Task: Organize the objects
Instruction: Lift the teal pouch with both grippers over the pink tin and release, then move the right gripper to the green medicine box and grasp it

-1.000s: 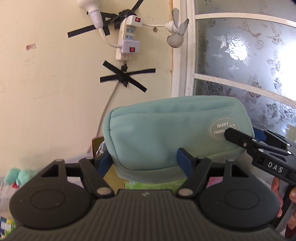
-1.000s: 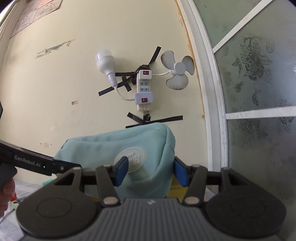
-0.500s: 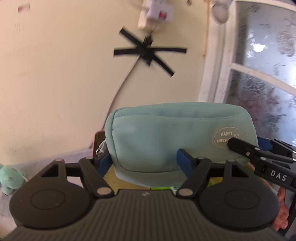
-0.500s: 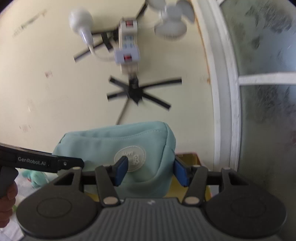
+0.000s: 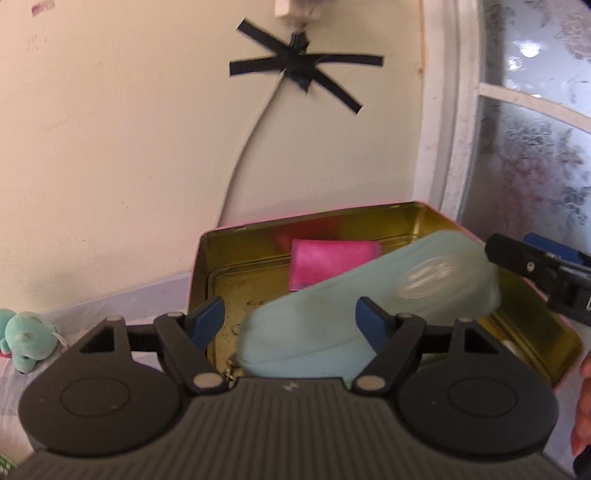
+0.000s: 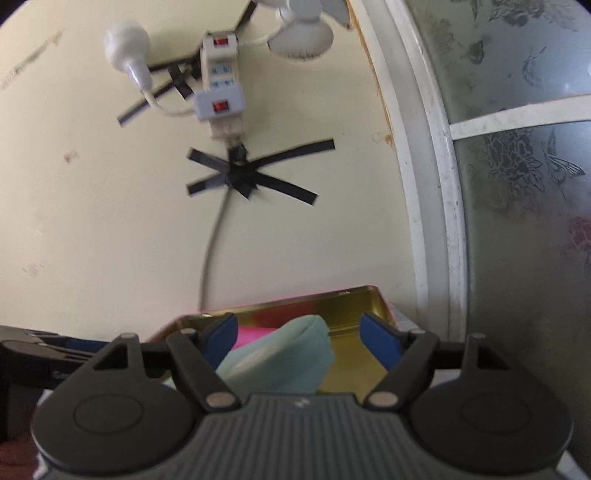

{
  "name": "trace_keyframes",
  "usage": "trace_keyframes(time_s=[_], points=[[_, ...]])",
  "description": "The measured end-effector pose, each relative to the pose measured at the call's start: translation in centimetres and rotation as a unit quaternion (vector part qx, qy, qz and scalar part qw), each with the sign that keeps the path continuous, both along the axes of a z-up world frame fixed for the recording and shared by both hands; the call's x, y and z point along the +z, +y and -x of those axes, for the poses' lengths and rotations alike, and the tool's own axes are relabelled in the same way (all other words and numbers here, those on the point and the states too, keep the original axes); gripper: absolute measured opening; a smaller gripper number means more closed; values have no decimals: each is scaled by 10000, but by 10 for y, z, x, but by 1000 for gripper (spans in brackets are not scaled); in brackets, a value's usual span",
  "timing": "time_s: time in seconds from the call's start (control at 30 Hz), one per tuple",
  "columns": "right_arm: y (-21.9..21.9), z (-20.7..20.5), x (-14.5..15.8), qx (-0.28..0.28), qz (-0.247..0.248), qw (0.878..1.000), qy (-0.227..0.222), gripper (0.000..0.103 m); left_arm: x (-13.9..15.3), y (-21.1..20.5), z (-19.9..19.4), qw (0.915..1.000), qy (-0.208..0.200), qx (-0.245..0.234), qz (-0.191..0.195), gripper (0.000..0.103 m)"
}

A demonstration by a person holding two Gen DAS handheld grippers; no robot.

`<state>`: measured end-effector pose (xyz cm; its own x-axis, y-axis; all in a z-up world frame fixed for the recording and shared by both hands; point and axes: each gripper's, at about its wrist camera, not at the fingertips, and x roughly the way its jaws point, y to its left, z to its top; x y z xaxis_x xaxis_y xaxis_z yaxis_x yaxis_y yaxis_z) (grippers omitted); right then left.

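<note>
You are in a lived-in room of a home, not a lab or shop. The cream wall [image 6: 92,221] is scuffed and stained, and a power strip [image 6: 219,92] is fixed to it with crossed strips of black tape [image 6: 247,177], a bare bulb [image 6: 127,50] plugged in beside it. A small white fan [image 6: 303,33] hangs near the frosted, flower-patterned window [image 6: 524,184] on the right. A teal plush toy [image 5: 26,338] lies at the far left.

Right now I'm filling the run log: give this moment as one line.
step: pouch drop | left tool: just opened, clear | right tool: just opened, clear | teal pouch: in gold tin, partly on pink cloth
</note>
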<state>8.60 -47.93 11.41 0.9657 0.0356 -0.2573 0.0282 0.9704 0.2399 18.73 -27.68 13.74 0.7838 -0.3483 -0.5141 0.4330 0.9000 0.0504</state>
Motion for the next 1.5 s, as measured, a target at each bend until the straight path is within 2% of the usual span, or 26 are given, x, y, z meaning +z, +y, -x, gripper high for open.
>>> trace_keyframes(time_s=[0.17,0.33,0.43,0.57,0.73,0.9,1.13,1.3,1.5], points=[[13,40,1,113,67,9993,-352,72,3,5,46,9996,-233,-78,-120,80],[37,89,-1,330,-7,9982,-497,72,6,21,93,9990,-426,-71,-76,80],[50,114,-9,538,-225,9975,-388,72,-1,42,117,9991,-418,-41,-90,80],[70,127,-25,975,-442,9942,63,72,-22,74,139,9994,-222,136,-230,80],[109,120,-38,1522,-153,9861,646,72,-52,119,141,9964,365,678,-360,80],[145,112,-47,1848,92,9774,1019,72,-69,164,139,9902,573,1222,-361,80],[192,101,-61,2123,476,9655,1431,72,-76,212,138,9837,595,1694,-95,80],[215,98,-63,2211,708,9613,1481,72,-77,234,137,9813,525,1845,149,80],[227,102,-62,2210,848,9613,1408,71,-79,240,135,9809,469,1875,216,80]])
